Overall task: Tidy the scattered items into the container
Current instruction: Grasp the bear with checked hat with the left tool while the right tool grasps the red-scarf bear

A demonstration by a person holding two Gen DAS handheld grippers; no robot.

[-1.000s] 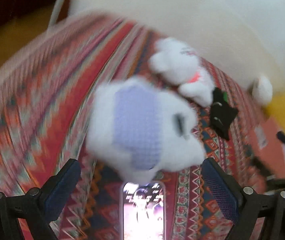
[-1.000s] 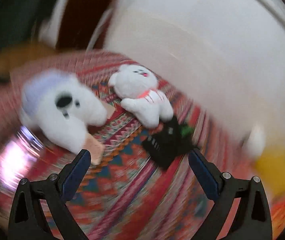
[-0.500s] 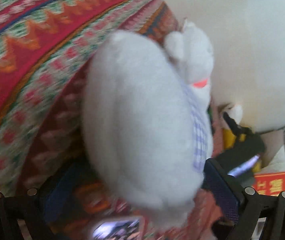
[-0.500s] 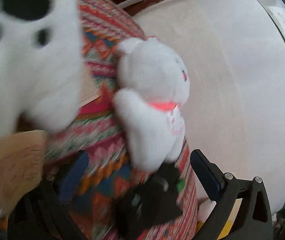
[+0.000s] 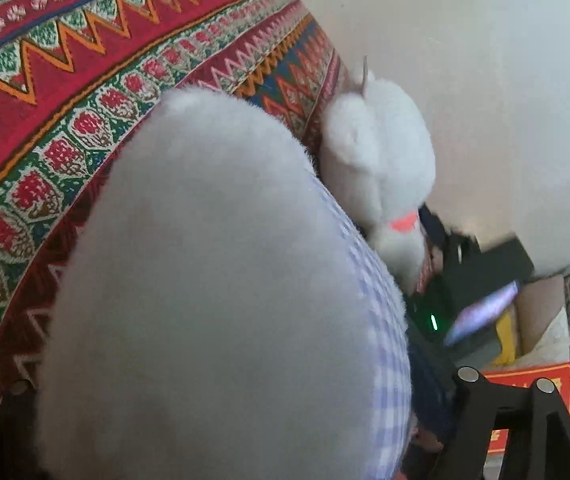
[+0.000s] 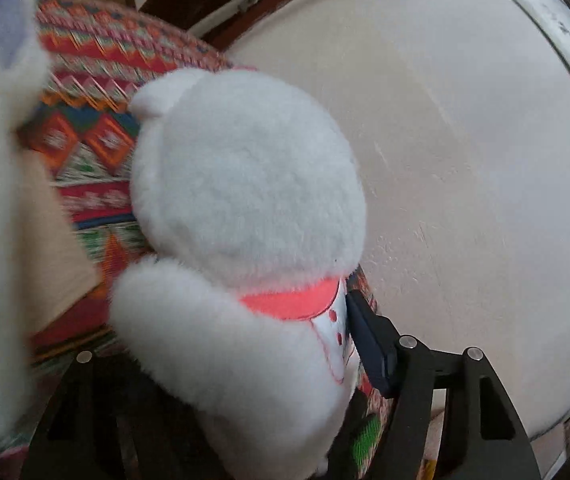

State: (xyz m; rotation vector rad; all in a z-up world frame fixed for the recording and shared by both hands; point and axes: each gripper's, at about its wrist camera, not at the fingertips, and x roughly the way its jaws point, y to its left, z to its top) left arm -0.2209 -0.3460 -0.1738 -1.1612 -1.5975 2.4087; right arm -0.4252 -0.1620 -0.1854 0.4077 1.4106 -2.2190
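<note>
**Two plush toys between the tongs**

The left tongs (image 5: 237,412) straddle the large white plush with lilac check cloth (image 5: 225,300), which fills the gap; whether they are clenched on it I cannot tell. The right tongs (image 6: 225,364) straddle the small white bear with the coral collar (image 6: 245,208), one pad (image 6: 369,344) touching its side. Both toys lie on the patterned red cloth (image 5: 65,60), beside a large white container wall (image 6: 465,160).

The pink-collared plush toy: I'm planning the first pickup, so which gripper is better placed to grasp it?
Right, probably. The pink-collared plush toy sits between the right gripper fingers, one pad beside its collar. The left gripper straddles the larger plush instead.
</note>
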